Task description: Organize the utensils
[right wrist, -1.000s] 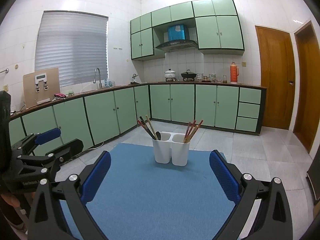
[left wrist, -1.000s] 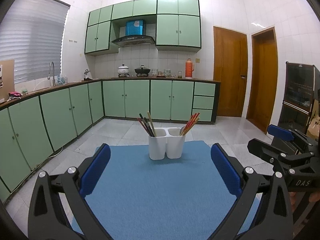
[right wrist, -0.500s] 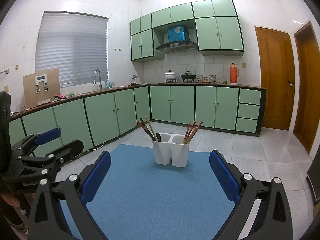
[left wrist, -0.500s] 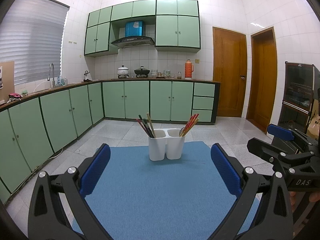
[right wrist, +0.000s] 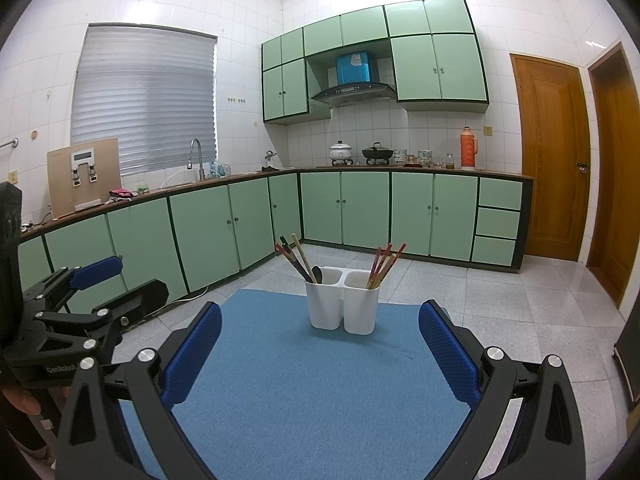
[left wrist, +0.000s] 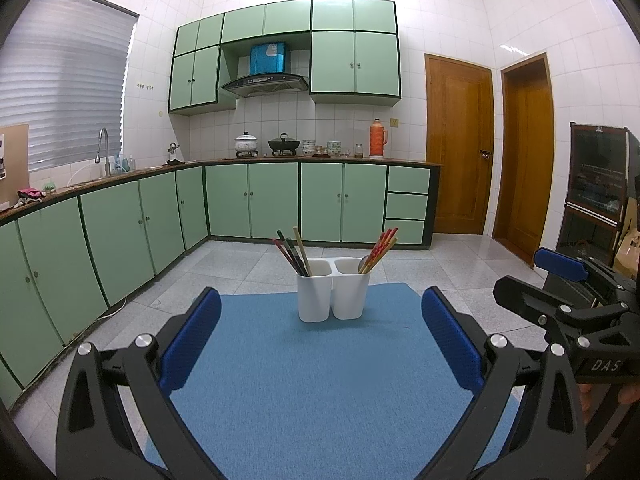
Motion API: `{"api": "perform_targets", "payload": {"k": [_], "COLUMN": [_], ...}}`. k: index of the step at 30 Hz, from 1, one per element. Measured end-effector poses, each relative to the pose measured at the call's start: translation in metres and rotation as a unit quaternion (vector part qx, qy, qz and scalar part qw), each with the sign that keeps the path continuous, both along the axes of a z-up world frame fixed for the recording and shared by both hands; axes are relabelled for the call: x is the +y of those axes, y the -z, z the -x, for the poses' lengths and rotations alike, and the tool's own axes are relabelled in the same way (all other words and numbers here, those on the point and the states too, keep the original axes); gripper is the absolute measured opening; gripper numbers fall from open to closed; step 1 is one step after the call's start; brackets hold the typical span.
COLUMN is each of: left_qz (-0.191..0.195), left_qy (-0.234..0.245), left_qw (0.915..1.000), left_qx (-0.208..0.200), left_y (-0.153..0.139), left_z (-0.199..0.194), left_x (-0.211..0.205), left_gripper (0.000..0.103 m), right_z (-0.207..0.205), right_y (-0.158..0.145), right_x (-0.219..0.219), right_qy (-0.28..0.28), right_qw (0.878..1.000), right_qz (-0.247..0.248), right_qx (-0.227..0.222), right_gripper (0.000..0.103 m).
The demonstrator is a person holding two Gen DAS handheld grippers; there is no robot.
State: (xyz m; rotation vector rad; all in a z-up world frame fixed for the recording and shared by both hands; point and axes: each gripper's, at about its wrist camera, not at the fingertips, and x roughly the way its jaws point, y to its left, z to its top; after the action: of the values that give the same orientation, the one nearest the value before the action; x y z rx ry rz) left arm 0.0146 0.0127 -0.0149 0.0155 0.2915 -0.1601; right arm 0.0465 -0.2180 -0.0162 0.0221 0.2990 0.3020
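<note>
A white two-compartment utensil holder (left wrist: 333, 295) (right wrist: 342, 305) stands at the far end of a blue mat (left wrist: 320, 392) (right wrist: 312, 392). Dark and wooden chopsticks (left wrist: 294, 251) (right wrist: 295, 257) lean in its left compartment, with a black spoon (right wrist: 317, 274) beside them. Red chopsticks (left wrist: 382, 246) (right wrist: 385, 260) lean in the right compartment. My left gripper (left wrist: 320, 336) is open and holds nothing, well short of the holder. My right gripper (right wrist: 320, 340) is open and likewise holds nothing. Each gripper shows at the edge of the other's view.
The mat lies on a table over a grey tiled floor (left wrist: 460, 264). Green base cabinets (left wrist: 276, 200) run along the left and back walls. Two wooden doors (left wrist: 460, 148) stand at the right, and a dark glass cabinet (left wrist: 596, 184) at the far right.
Both views have tilted up very slightly; the holder sits a touch lower in frame. Both grippers stay open with nothing in them.
</note>
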Motion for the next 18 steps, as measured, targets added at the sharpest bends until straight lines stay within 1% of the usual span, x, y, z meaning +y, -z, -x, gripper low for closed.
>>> {"api": "perform_targets", "payload": {"k": [18], "left_qz": [0.0], "left_qy": [-0.001], "left_qw": [1.0], "left_qx": [0.001], "left_y": [-0.0039], "left_z": [0.0006], "left_x": [0.0025], "left_gripper": [0.097], "right_z": [0.0002], "right_y": [-0.0006], "right_x": [-0.0006], "right_qy": [-0.001], "right_qw": [1.0], "right_qz": [0.0], "right_qx": [0.0], "right_gripper": [0.097]}}
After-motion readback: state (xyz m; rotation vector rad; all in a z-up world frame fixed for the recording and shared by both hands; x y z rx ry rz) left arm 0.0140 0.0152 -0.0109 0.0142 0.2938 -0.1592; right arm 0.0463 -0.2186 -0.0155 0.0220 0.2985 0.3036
